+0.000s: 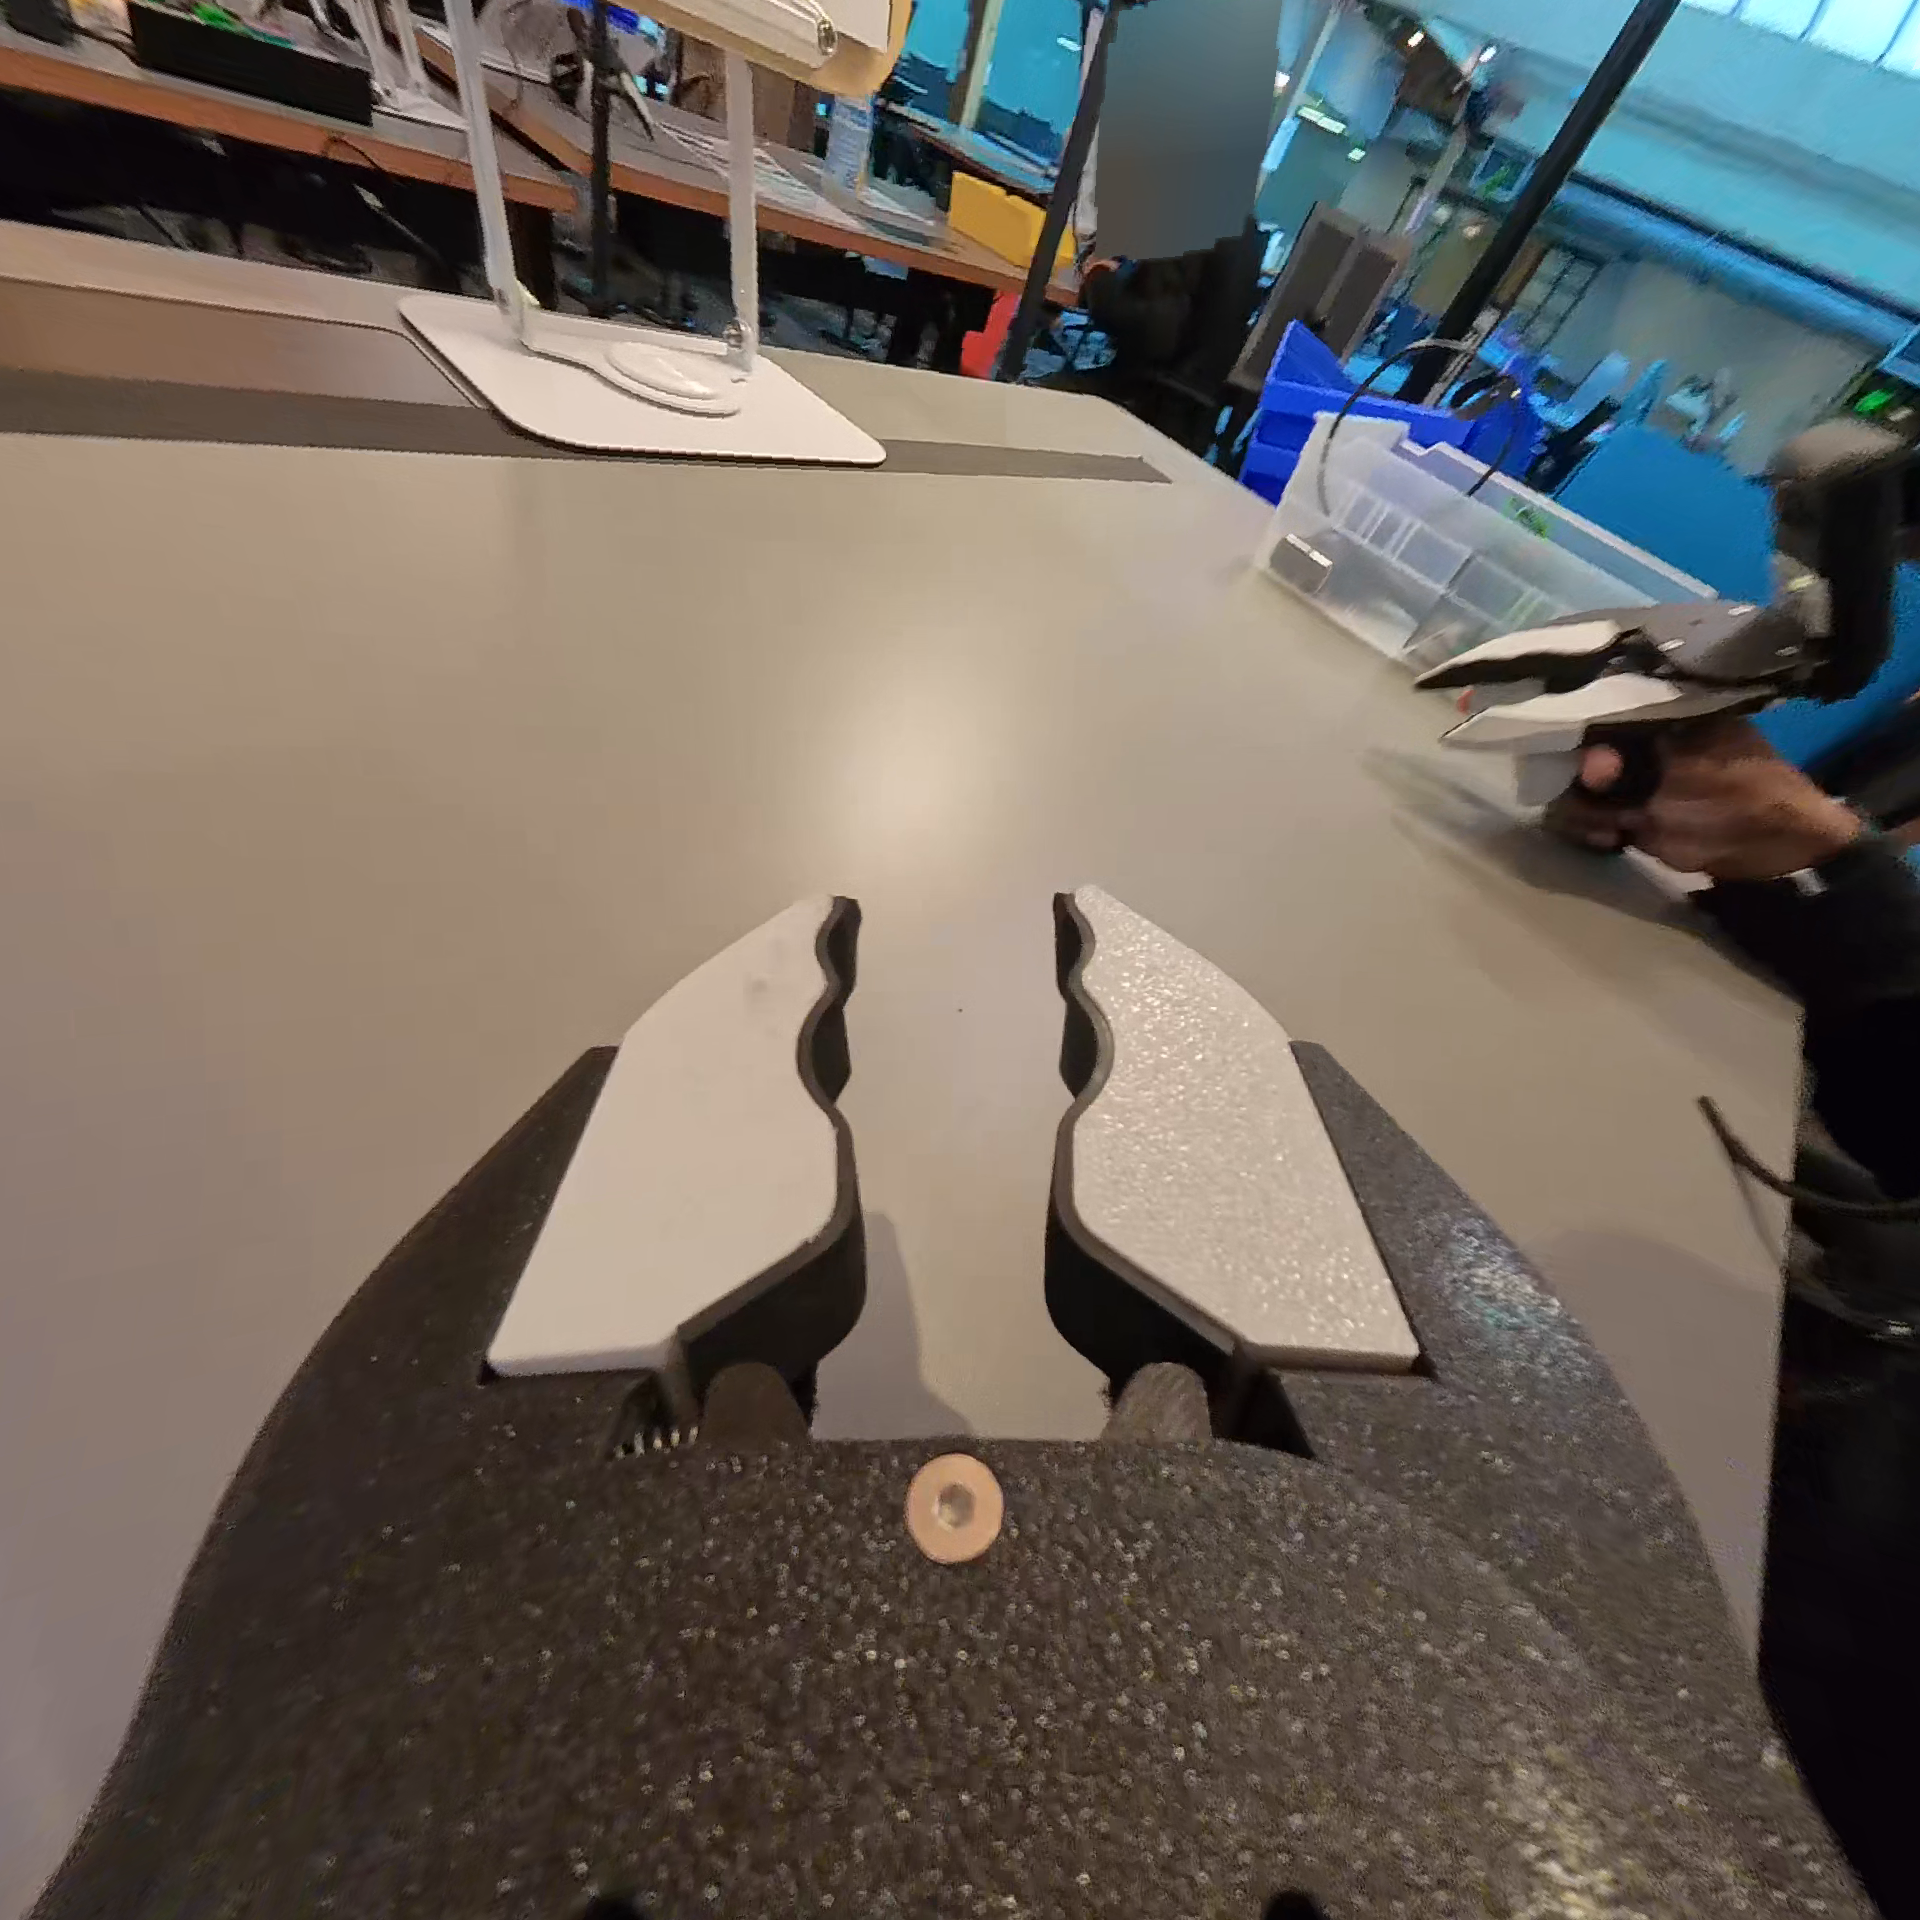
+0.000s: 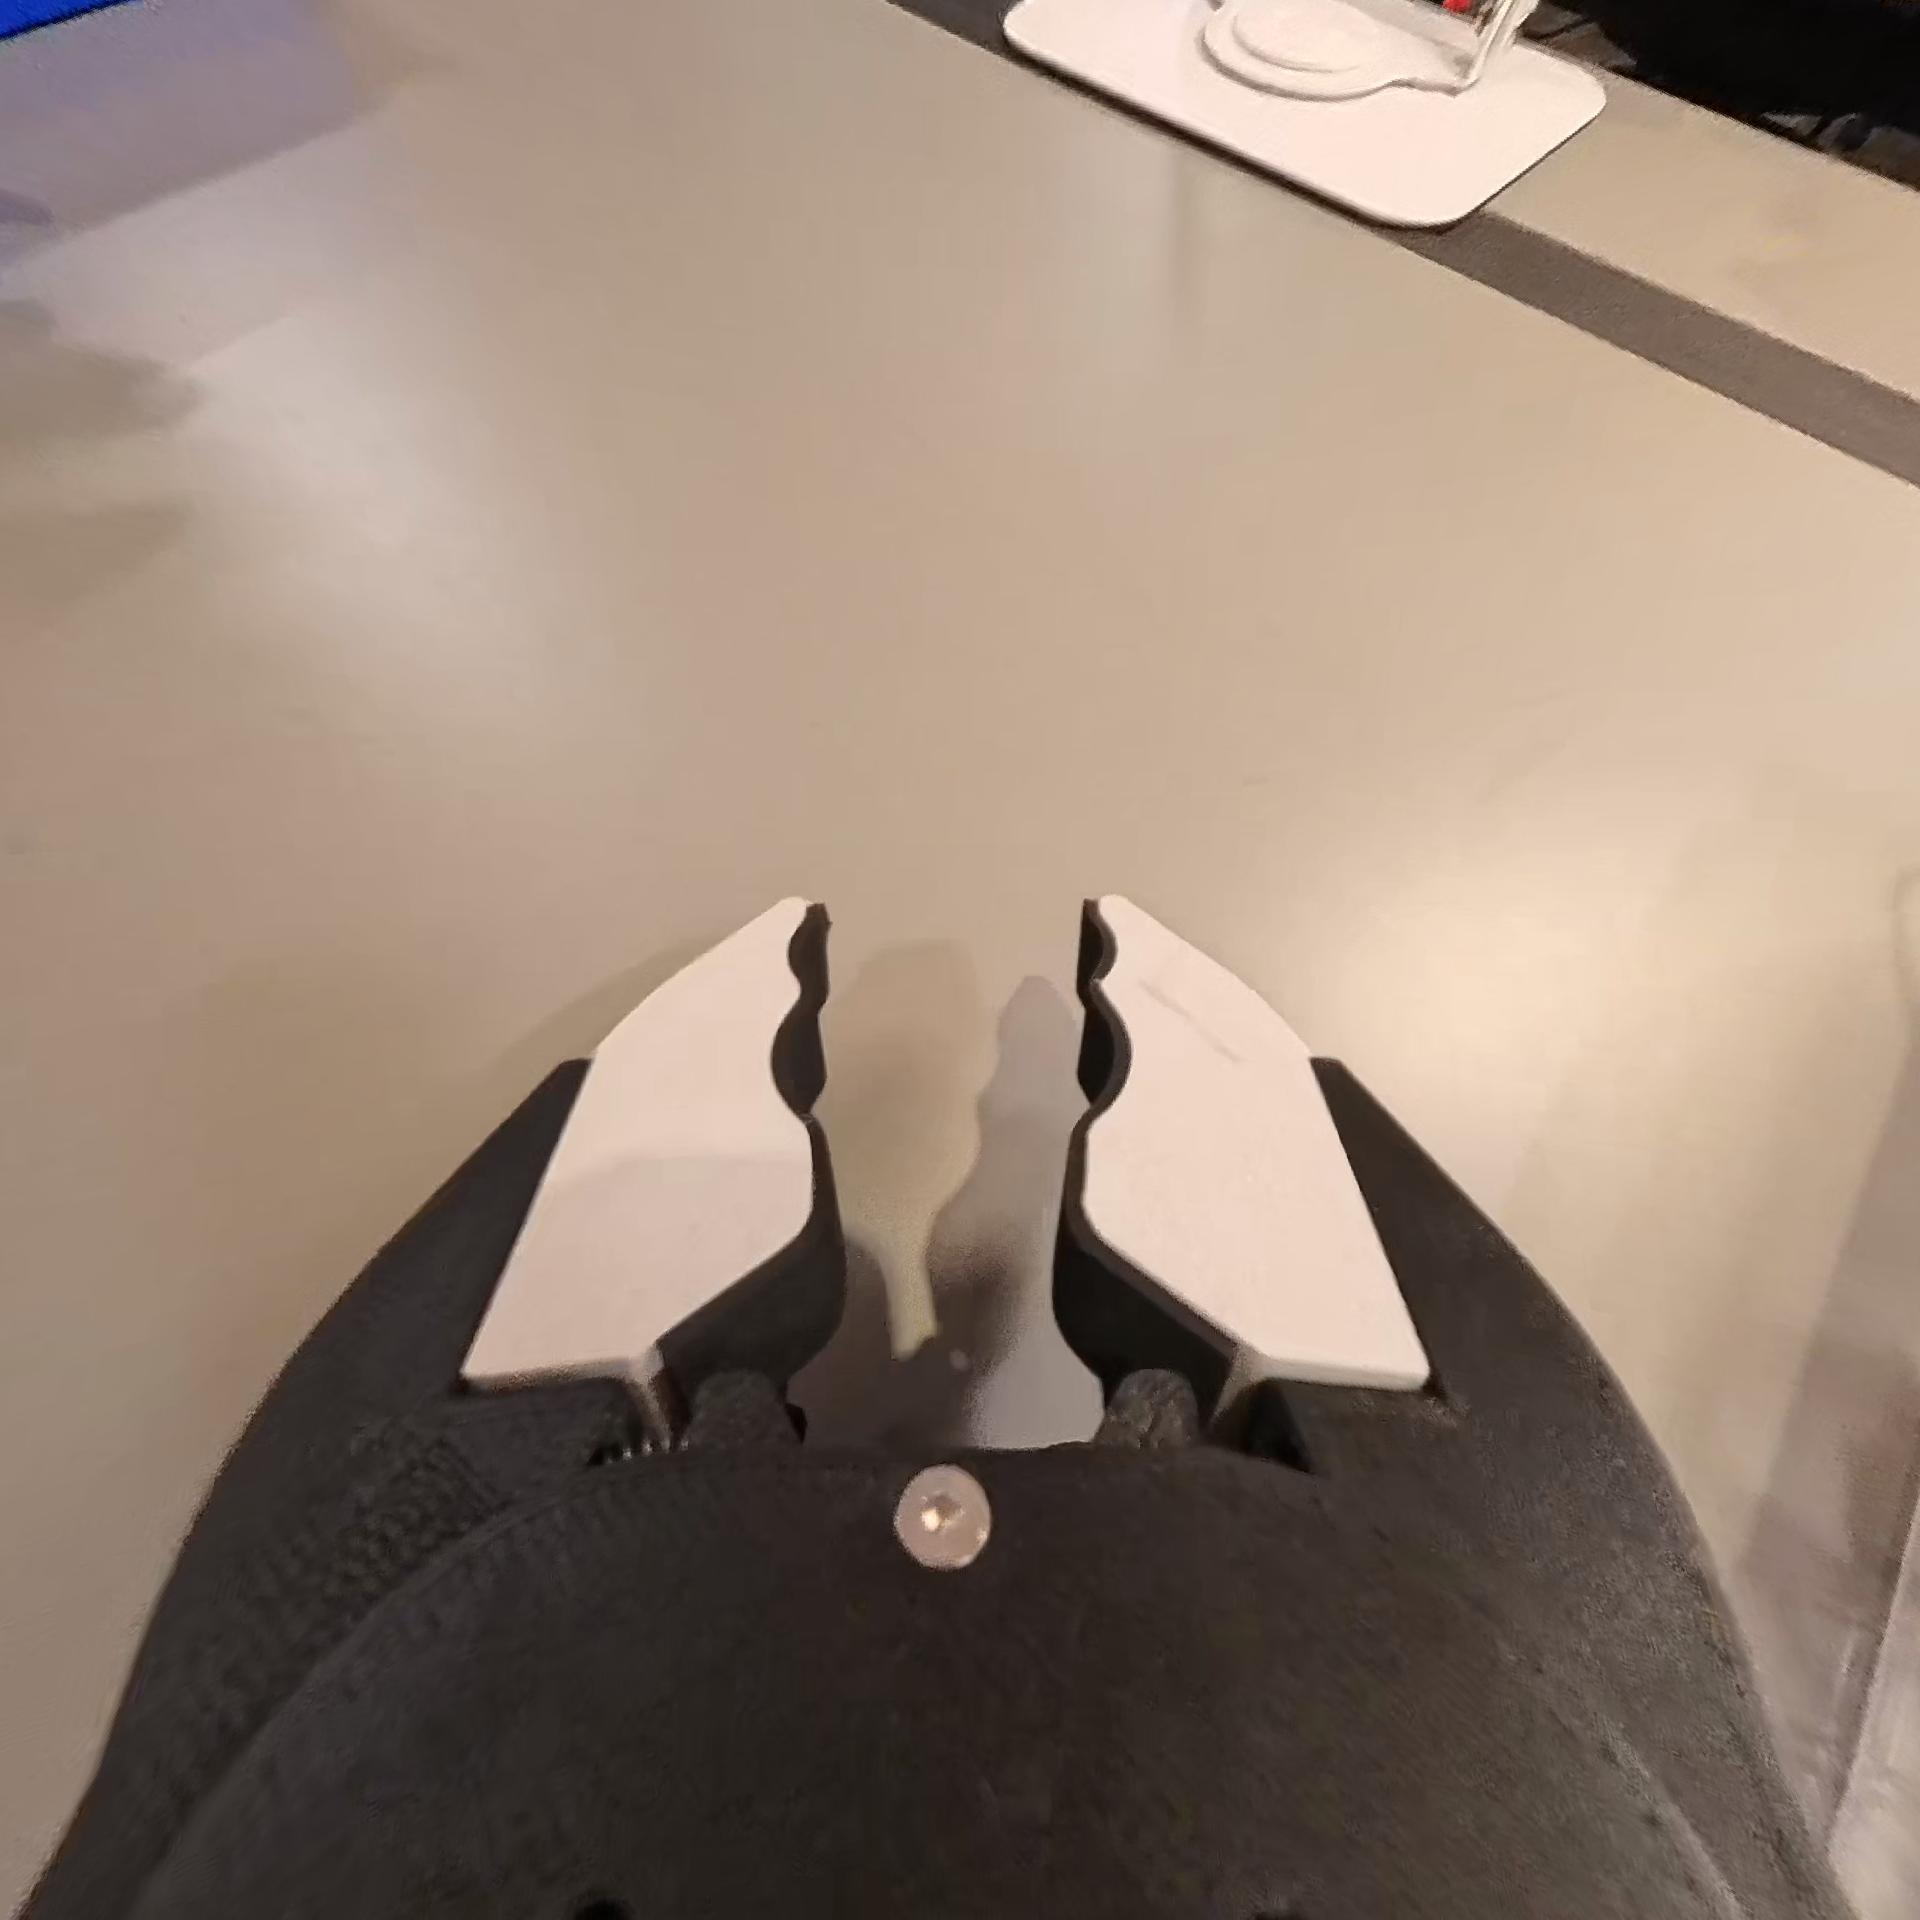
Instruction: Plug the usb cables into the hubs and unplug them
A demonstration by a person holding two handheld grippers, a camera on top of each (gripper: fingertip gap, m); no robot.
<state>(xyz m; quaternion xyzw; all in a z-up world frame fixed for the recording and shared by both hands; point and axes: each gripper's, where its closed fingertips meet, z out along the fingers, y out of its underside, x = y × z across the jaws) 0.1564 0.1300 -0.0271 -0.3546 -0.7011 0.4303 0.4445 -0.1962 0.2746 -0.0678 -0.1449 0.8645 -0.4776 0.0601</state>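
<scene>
Left wrist view first: the left hand-held gripper (image 1: 956, 909) hovers over a bare stretch of grey table (image 1: 416, 727), jaws apart with nothing between them. Off to the right you can see the right hand-held gripper (image 1: 1449, 707) held in a person's hand (image 1: 1704, 800), fingers parted a bit and empty too. Behind it at the table's far right edge sits a clear plastic bin (image 1: 1455, 561) with a black cable (image 1: 1382, 395) looping up out of it, so that's probably where the usb cables live. I can't spot a hub anywhere, though a small metallic block (image 1: 1304, 561) by the bin's corner might be one; too small to tell. A white stand base (image 1: 644, 405) sits at the back of the table.

Right wrist view: same story up close. The right gripper (image 2: 954, 914) is spread open over plain tabletop (image 2: 727, 520), gripping nothing, with only the stand base (image 2: 1299, 125) at the top edge. A faint clear edge at far right may be the bin, but it's blurry.

My guess is nothing's started yet, or it's a gap between rounds. Next move would be reaching the right gripper toward the bin for a cable plug, which needs a careful pinch on the connector body, not the cord.

Only the left view shows the bin, cable and person's hand; the right view shows none of the task stuff clearly.
</scene>
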